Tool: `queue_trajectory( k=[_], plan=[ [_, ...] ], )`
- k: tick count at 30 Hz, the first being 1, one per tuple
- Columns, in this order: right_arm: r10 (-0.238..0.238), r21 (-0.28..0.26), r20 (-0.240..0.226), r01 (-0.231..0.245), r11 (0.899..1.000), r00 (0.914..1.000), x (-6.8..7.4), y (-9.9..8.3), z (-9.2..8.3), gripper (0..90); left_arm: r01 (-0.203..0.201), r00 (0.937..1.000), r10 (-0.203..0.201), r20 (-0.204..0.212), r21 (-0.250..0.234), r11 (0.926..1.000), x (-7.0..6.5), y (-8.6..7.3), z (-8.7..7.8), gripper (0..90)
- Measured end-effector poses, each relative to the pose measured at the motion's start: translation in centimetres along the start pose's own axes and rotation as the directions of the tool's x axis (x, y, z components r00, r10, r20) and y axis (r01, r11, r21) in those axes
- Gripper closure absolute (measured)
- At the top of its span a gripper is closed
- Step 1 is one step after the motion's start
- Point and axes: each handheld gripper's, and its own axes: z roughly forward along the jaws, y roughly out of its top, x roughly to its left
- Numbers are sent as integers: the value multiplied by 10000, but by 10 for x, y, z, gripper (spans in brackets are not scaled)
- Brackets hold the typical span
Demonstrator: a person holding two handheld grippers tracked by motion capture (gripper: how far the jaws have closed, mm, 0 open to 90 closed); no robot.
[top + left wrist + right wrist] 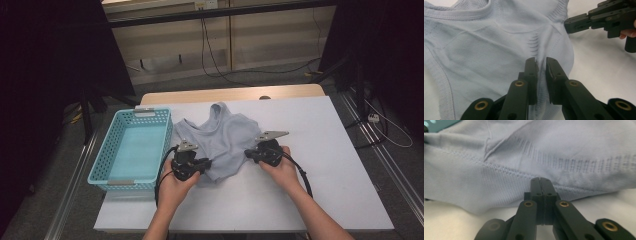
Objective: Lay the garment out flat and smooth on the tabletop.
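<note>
White table (330, 165) is carrying everything, its pale wooden far edge showing beyond the cover. A turquoise plastic basket (100, 165) is sitting at the table's left side, long axis running from the near edge toward the far edge, parallel to the table's left edge. Just right of it, close to the basket's right wall, a light grey-blue sleeveless top (220, 137) is lying near the middle of the table, somewhat crumpled. Its long axis is running near to far: neckline and shoulder straps are pointing away from the person toward the far edge, hem end is lying nearest the hands. In the left gripper view the ribbed neckline (461, 11) is lying at the top of the frame, an armhole edge curving down the left side. Left hand (172, 187) is holding the left gripper (200, 165) at the garment's near left part; its jaws are standing slightly apart with a raised fold of the top (541, 67) pinched between them, so they are clamping cloth. Right hand (282, 172) is holding the right gripper (248, 154) at the garment's right edge, tips pointing left toward the cloth. In the right gripper view those jaws are pressing flat together, tips (540, 182) meeting a stitched seam of the top (499, 168); whether any cloth is caught between them cannot be told. Both grippers are lying low and close to level over the table, facing each other across the garment's near end.
</note>
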Motion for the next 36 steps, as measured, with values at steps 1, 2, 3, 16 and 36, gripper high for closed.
queue_trajectory(
  k=[1, 2, 3, 16, 36],
  plan=[
    [-11, -86, 35, 11, 10000, 10000, 0, 0, -4, 900, -62, 10000, 62, 47, 9, 10000, -1, 1, 0, 800],
    [-15, -195, 61, 16, 9998, 10000, -1, 0, -9, 900, -86, 9999, 86, 91, 16, 10000, -2, 1, 1, 800],
    [119, -430, 101, -115, 9990, 9999, -3, 1, -18, 900, -104, 9998, 105, 196, -41, 9999, -3, 2, 1, 800],
    [856, -1627, -259, -887, 9827, 9960, -9, 3, -66, 900, -336, 9975, 342, 612, -107, 9994, -12, 7, 6, 639],
    [892, -1460, 44, -876, 9854, 9960, -12, 18, -12, 900, -612, 9972, 616, 419, -121, 9981, -13, -7, 0, 295]
  ],
)
